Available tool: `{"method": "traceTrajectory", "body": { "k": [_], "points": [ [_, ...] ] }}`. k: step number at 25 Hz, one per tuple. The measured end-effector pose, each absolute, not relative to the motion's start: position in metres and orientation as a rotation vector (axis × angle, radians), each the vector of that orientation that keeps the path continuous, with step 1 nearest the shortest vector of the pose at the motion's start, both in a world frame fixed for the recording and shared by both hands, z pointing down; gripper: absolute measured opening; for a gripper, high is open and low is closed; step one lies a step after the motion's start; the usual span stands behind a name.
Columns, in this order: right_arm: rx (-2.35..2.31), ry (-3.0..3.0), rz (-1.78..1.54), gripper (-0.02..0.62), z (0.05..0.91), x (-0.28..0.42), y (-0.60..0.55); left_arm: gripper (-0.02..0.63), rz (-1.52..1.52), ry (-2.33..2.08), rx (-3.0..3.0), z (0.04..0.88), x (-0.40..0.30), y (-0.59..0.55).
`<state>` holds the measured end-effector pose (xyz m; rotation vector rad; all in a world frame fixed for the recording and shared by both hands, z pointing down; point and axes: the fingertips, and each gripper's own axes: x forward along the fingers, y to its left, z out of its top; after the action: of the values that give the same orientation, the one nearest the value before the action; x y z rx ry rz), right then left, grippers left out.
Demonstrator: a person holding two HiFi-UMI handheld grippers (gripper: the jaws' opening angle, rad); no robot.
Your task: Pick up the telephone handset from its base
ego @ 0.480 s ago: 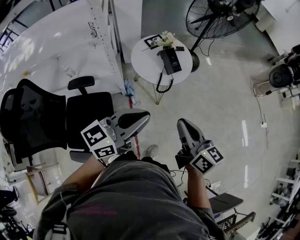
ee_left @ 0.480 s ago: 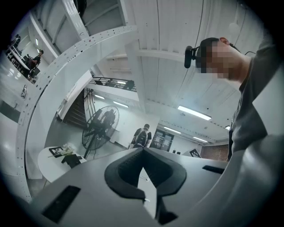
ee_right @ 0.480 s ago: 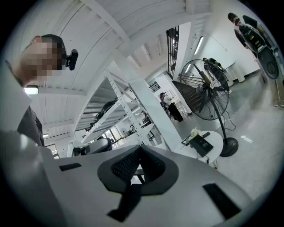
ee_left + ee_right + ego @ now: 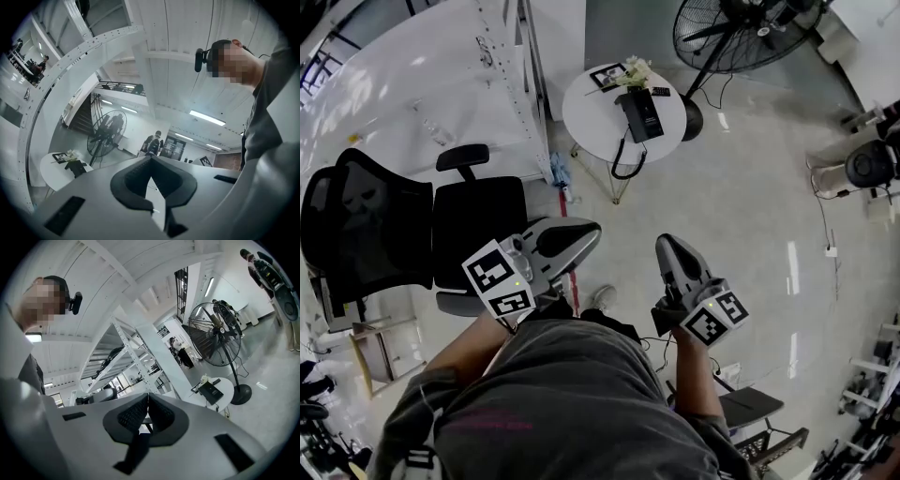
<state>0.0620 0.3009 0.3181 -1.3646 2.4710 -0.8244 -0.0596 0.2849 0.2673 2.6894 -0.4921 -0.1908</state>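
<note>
Left tongs (image 4: 592, 231) and right tongs (image 4: 664, 244) pinched empty; I need to reach the far worktop (image 4: 581, 117), widening before the telephone (image 4: 639, 118).

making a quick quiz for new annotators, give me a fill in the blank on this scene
The black corded telephone lies on a round white ____.
Beyond it stands a large black pedestal ____.
The left gripper and the right gripper both have their jaws ____, with nothing between them.
The black mesh office chair stands to the person's ____.
Missing words: table, fan, shut, left.
</note>
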Motion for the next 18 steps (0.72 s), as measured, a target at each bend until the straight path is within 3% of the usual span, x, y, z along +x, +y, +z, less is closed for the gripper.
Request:
{"method": "traceTrajectory", "body": {
  "k": [18],
  "points": [
    [-1.270, 2.507, -0.833, 0.020, 0.325, 0.118, 0.314, 0.014, -0.181, -0.589, 2.685, 0.274, -0.011, 0.307]
  ]
}}
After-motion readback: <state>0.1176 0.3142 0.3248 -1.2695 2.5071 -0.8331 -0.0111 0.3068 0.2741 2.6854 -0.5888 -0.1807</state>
